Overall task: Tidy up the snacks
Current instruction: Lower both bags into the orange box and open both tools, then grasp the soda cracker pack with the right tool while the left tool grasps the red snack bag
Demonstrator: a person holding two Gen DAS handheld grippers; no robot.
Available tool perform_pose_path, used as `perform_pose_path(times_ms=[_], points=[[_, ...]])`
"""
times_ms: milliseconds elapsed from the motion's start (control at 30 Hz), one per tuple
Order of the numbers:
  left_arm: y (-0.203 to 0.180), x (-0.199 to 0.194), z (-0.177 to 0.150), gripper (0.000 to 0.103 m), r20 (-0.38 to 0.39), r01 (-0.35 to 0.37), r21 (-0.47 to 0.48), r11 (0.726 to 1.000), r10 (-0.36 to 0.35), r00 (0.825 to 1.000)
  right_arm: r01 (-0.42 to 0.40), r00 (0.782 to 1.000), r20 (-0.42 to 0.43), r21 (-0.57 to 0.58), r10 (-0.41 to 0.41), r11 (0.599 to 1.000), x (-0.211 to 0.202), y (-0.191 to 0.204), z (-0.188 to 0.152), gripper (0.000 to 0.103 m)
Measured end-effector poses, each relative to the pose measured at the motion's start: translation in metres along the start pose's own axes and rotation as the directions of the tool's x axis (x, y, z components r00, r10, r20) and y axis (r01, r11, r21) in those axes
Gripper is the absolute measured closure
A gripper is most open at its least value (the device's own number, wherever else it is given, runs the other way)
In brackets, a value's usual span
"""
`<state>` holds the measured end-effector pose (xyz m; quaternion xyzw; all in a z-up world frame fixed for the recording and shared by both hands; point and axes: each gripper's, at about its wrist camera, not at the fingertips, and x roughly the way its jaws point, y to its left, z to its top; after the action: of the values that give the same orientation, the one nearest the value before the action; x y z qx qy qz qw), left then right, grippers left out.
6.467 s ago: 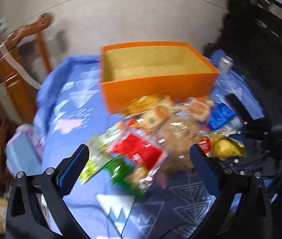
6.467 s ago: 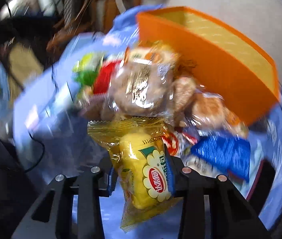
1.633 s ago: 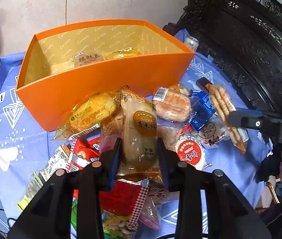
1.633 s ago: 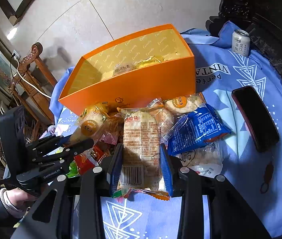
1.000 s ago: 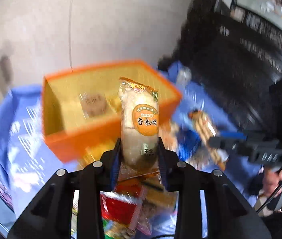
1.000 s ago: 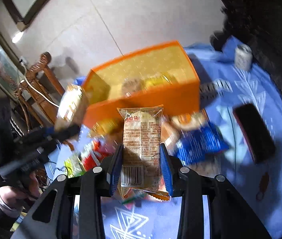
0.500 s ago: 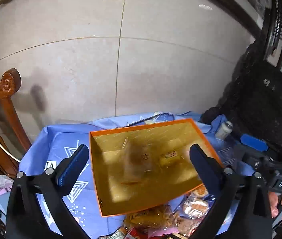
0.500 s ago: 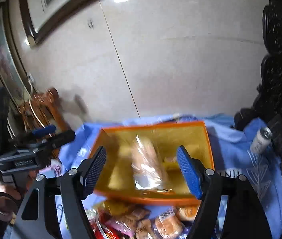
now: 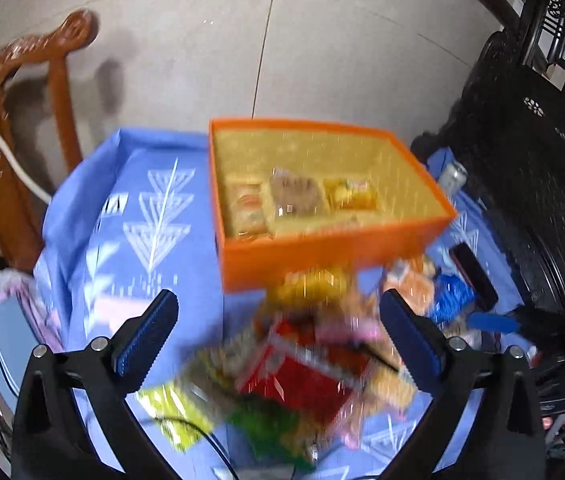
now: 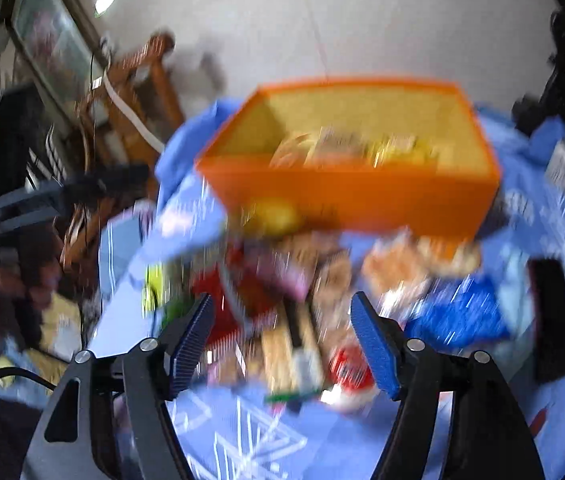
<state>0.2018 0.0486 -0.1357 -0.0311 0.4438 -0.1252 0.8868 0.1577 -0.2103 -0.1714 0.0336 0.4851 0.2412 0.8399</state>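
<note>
An orange box (image 9: 334,248) stands on the blue tablecloth (image 9: 142,216) and holds several snack packets (image 9: 294,196). It also shows in the right wrist view (image 10: 346,196). In front of it lies a blurred pile of snack packets (image 9: 310,360), with a red packet (image 9: 302,384) nearest. My left gripper (image 9: 278,340) is open and empty above the pile. My right gripper (image 10: 282,340) is open and empty above the same pile (image 10: 294,320), next to a blue packet (image 10: 458,320).
A black phone (image 10: 550,320) lies right of the pile. A drink can (image 10: 564,164) stands at the far right. A wooden chair (image 9: 22,120) is left of the table and dark carved furniture (image 9: 542,184) is on the right.
Both grippers released their packets into the orange box and opened. They have since dropped back down over the snack pile, and both views are motion-blurred.
</note>
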Motion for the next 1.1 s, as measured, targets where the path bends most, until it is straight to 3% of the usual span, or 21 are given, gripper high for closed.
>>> perform_pose_path(times_ms=[167, 400, 533, 633, 933, 1033, 1100], points=[[0.003, -0.009, -0.041, 0.004, -0.032, -0.028, -0.001, 1.000, 0.028, 0.999, 0.009, 0.996, -0.088, -0.012, -0.010, 1.000, 0.038, 0.004, -0.025, 0.038], [0.002, -0.020, -0.066, 0.004, -0.066, -0.036, -0.020, 0.999, 0.034, 0.997, 0.050, 0.981, -0.183, -0.036, -0.056, 0.998, 0.081, 0.004, -0.038, 0.038], [-0.001, -0.020, -0.071, 0.004, -0.079, -0.036, -0.019, 0.999, 0.035, 0.996, 0.044, 0.980, -0.193, -0.027, -0.048, 0.999, 0.091, 0.003, -0.044, 0.052], [-0.004, -0.014, -0.074, 0.004, -0.094, -0.040, -0.005, 0.999, 0.040, 0.995, 0.046, 0.980, -0.190, -0.038, -0.052, 0.998, 0.090, 0.007, -0.043, 0.054], [-0.020, 0.044, -0.077, 0.004, -0.209, 0.000, -0.041, 0.999, -0.009, 0.978, 0.038, 0.995, -0.093, 0.040, -0.034, 0.998, 0.024, -0.002, -0.058, 0.056], [-0.036, 0.070, -0.077, 0.004, -0.211, 0.002, 0.039, 0.999, 0.006, 0.977, 0.052, 0.997, -0.062, 0.097, -0.046, 0.994, 0.003, -0.013, -0.066, 0.058], [-0.045, 0.090, -0.078, 0.004, -0.231, -0.005, 0.094, 0.996, 0.027, 0.973, 0.058, 0.997, -0.054, 0.142, -0.051, 0.988, -0.006, -0.022, -0.071, 0.083]])
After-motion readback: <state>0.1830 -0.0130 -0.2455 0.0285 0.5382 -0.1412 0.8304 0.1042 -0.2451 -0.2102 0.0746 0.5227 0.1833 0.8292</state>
